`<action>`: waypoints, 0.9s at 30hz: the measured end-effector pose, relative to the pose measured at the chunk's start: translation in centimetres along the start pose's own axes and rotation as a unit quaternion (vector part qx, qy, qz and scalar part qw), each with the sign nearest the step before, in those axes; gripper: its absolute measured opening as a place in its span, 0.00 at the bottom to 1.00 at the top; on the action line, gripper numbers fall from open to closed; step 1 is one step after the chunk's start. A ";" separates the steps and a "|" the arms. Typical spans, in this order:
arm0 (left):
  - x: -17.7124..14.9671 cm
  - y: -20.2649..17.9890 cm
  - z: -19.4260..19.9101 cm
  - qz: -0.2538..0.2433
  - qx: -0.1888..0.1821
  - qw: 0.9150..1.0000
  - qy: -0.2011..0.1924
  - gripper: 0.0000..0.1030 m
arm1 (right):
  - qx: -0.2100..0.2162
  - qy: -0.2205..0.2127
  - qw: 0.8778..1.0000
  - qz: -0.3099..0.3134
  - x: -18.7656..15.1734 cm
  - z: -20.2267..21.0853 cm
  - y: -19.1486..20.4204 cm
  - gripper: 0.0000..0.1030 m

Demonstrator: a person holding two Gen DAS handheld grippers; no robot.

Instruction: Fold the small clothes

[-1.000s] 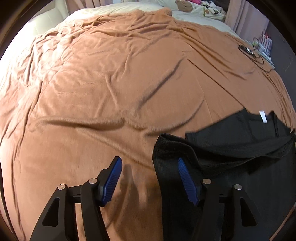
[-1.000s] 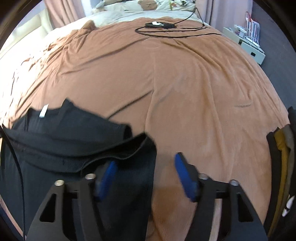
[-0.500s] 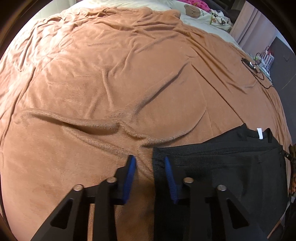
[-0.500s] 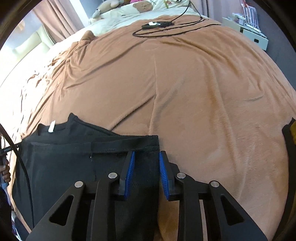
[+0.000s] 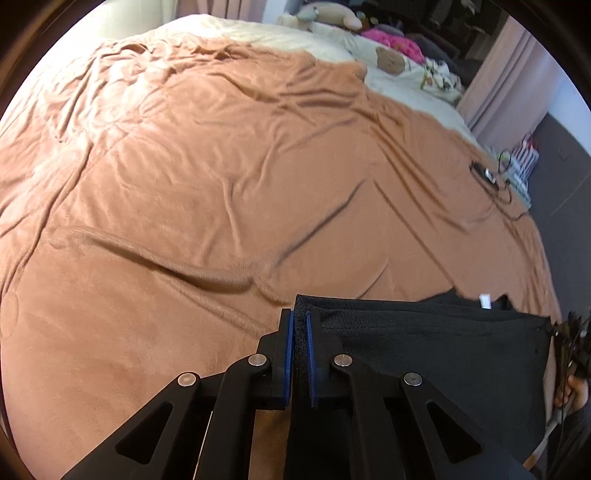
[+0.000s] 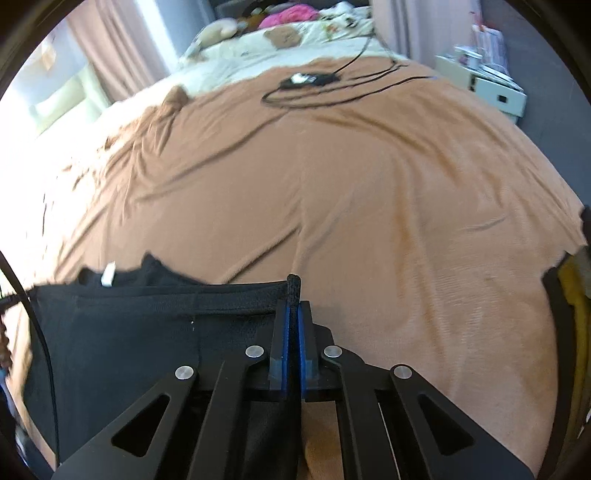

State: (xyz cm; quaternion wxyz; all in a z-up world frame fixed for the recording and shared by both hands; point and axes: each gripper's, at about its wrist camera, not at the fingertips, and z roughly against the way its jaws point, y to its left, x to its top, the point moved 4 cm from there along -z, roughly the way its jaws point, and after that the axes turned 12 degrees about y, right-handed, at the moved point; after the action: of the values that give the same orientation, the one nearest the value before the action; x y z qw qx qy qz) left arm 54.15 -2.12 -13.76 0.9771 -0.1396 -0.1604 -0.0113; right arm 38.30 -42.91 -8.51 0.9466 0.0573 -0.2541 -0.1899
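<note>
A black garment (image 5: pixel 424 347) with a small white label (image 5: pixel 485 300) is held stretched above the brown blanket (image 5: pixel 221 166). My left gripper (image 5: pixel 300 321) is shut on its left corner. My right gripper (image 6: pixel 293 310) is shut on its right corner; the garment (image 6: pixel 129 332) stretches away to the left in the right wrist view, its label (image 6: pixel 108 274) near the top edge. The cloth hangs down below both grippers, and its lower part is hidden behind the gripper arms.
A black cable and charger (image 6: pixel 314 79) lie on the far part of the blanket. Pillows and plush toys (image 6: pixel 280 33) lie at the head of the bed. A stack of folded dark and yellow clothes (image 6: pixel 570 295) sits at the right edge. A white box (image 6: pixel 491 92) stands beyond the bed.
Both grippers went from wide open to shut on the garment's top corners. They have lifted it off the blanket, and the top edge is now pulled straight between them.
</note>
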 end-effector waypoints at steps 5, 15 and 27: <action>1.3 -0.9 0.0 -0.004 0.009 1.000 -0.005 0.07 | -0.010 -0.014 1.000 0.006 0.1 0.7 0.9 0.00; 3.4 -1.0 -2.6 -0.003 0.043 0.999 0.017 0.16 | -0.050 0.015 0.999 -0.010 1.5 -2.0 0.3 0.01; -0.3 1.3 1.2 0.009 0.049 0.999 0.014 0.54 | -0.012 0.003 0.999 -0.030 -0.7 1.6 0.6 0.65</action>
State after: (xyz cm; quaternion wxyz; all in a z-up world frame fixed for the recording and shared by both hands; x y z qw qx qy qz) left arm 53.62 -0.57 -13.09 0.9850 -0.0933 -0.1454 0.0032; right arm 37.15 -42.10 -7.30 0.9419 0.0546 -0.2469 -0.2211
